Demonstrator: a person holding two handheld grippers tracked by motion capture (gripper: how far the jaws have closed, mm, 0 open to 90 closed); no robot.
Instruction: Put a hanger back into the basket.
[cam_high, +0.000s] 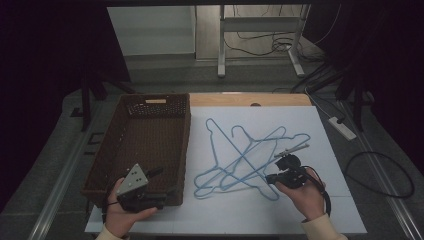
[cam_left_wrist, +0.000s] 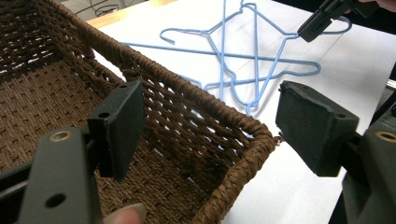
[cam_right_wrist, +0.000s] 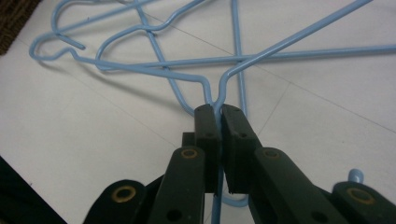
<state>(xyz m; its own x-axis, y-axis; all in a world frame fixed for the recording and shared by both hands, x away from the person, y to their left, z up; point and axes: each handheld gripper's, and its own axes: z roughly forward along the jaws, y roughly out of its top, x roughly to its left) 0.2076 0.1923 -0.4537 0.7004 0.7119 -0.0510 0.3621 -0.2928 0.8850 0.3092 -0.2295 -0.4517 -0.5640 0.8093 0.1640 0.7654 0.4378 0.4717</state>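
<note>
Your left gripper (cam_high: 150, 186), jaws apart, hovers at the basket (cam_high: 131, 150) corner. The hangers (cam_high: 250, 155) lie at three o'clock of it on the tabletop (cam_high: 320, 210); your right gripper (cam_right_wrist: 218, 116) is clamped on one's neck.

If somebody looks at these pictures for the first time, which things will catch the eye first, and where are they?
First, the tangle of thin light-blue wire hangers lying crossed on the white table, right of centre. The right gripper is shut on the neck of one hanger, at the right edge of the pile. At the left stands the dark brown woven basket, with the left gripper open across its near corner.
</note>
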